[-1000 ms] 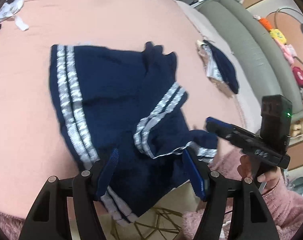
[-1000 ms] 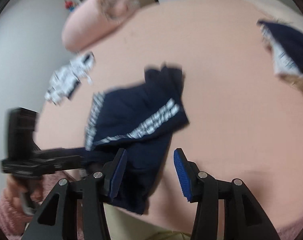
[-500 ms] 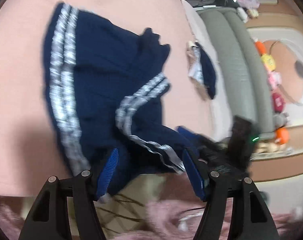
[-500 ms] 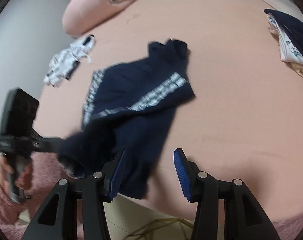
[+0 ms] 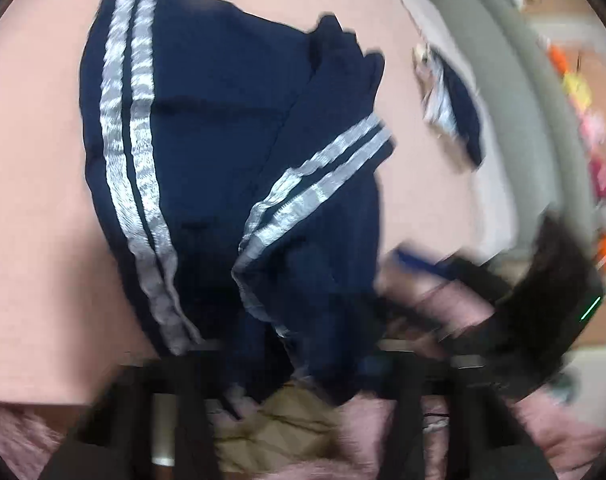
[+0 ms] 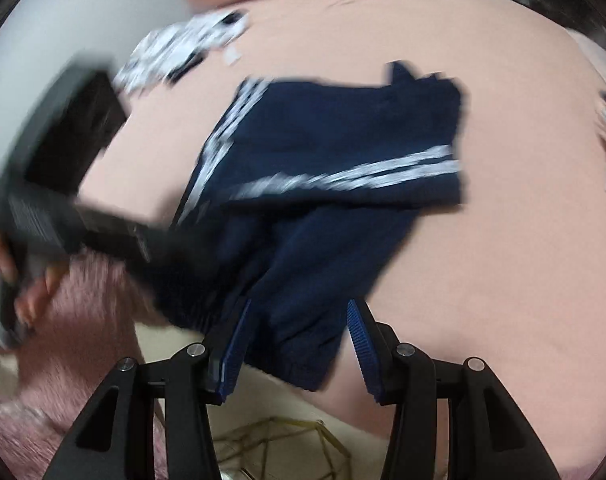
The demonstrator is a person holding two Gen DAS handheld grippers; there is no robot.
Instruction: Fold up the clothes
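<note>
free: pink bed [image 6: 483,280] right | blocked: navy trousers [image 6: 323,152] (centre), patterned garment [image 6: 183,48]

The left gripper [image 6: 175,248] reaches in from the left of the right wrist view, its dark body angled down toward the near edge of the navy garment [image 6: 323,184], with its tip buried in the bunched cloth there; its jaws are closed tight on that fabric, though blur hides the pads. A hand [image 6: 19,280] in a pink fuzzy sleeve grips its handle. The right gripper [image 6: 299,320] hangs just over the garment's near hem, its 2 blue-padded fingers [image 6: 361,344] parted on either side of the cloth without pressing it.
</note>
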